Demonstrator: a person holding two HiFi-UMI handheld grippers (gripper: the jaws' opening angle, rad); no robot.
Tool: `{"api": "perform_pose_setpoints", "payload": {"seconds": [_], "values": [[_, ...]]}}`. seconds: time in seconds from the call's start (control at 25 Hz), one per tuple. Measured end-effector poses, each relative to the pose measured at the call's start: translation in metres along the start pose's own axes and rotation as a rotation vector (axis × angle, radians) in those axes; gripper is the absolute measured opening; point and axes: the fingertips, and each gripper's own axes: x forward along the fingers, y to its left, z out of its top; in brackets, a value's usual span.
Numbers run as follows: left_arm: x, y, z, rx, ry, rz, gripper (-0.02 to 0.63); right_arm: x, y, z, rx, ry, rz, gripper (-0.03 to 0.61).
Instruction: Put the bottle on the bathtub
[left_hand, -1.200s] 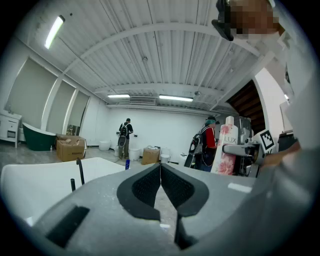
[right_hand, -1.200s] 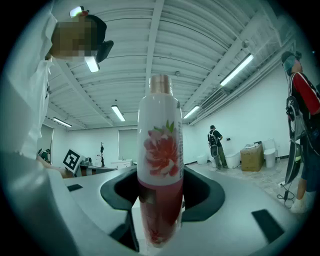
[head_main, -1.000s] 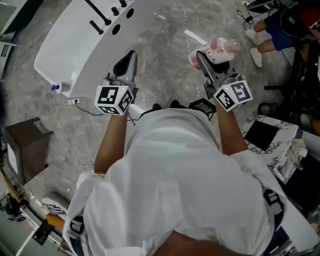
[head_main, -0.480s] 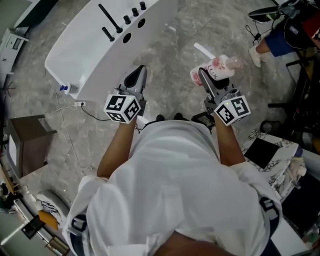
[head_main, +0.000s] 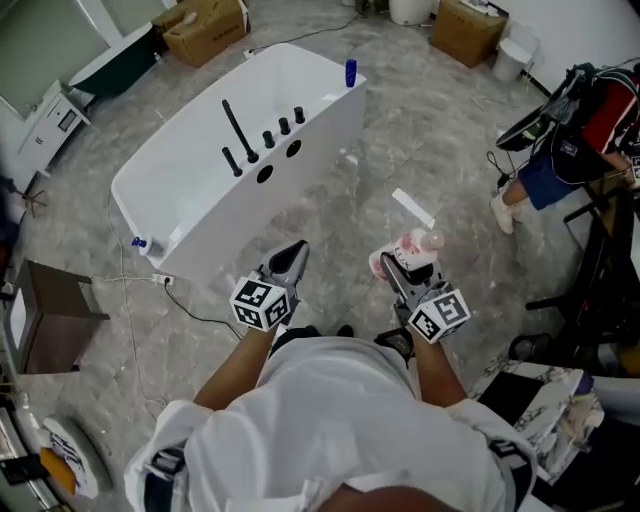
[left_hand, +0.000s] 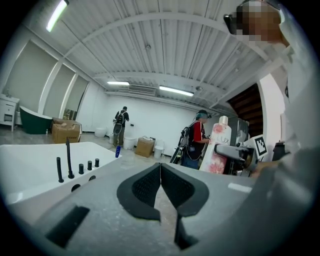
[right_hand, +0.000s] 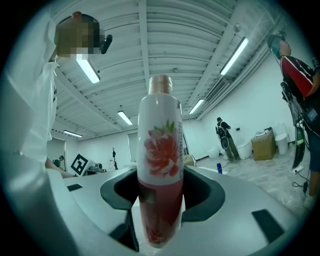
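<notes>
carry step: right tongs (head_main: 398, 268) clamp the pink lux bottle (head_main: 416, 244), held in the air short of the bathtub (head_main: 250, 215). left tongs (head_main: 296, 248) clenched, empty. next i'd reach over and lower it onto the near rim.

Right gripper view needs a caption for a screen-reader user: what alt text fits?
The right tongs are shut on a white bottle with a pink flower print, filling the picture's middle. Behind it are a ribbed ceiling with strip lights, people and a cardboard box.

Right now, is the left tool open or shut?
Shut. In the left gripper view, the black pads of the left tool touch along their edges, with nothing between them.
</notes>
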Motion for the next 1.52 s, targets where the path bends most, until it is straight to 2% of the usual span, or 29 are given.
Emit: {"api": "perform_pose_setpoints", "payload": {"seconds": [0.28, 0.52, 0.72, 0.88, 1.2, 1.52], "values": [[0.015, -0.017, 0.0, -0.007, 0.006, -0.025, 0.015, -0.01, -0.02, -0.001, 0.039, 0.012, -0.008, 0.232], [0.031, -0.004, -0.003, 0.006, 0.045, 0.002, 0.015, 0.003, -0.046, -0.003, 0.081, 0.002, -0.007, 0.232], [0.052, 0.03, 0.004, -0.009, 0.028, 0.013, 0.015, 0.031, -0.074, -0.003, 0.069, 0.031, -0.034, 0.232], [0.091, 0.058, 0.012, -0.051, 0.019, 0.011, 0.015, 0.053, -0.105, 0.009, 0.076, 0.024, -0.044, 0.232], [0.182, 0.126, 0.057, -0.071, -0.029, -0.007, 0.015, 0.128, -0.185, 0.036, 0.065, 0.032, -0.094, 0.232], [0.247, 0.189, 0.104, -0.045, -0.07, -0.038, 0.015, 0.217, -0.225, 0.069, 0.03, 0.006, -0.075, 0.232]]}}
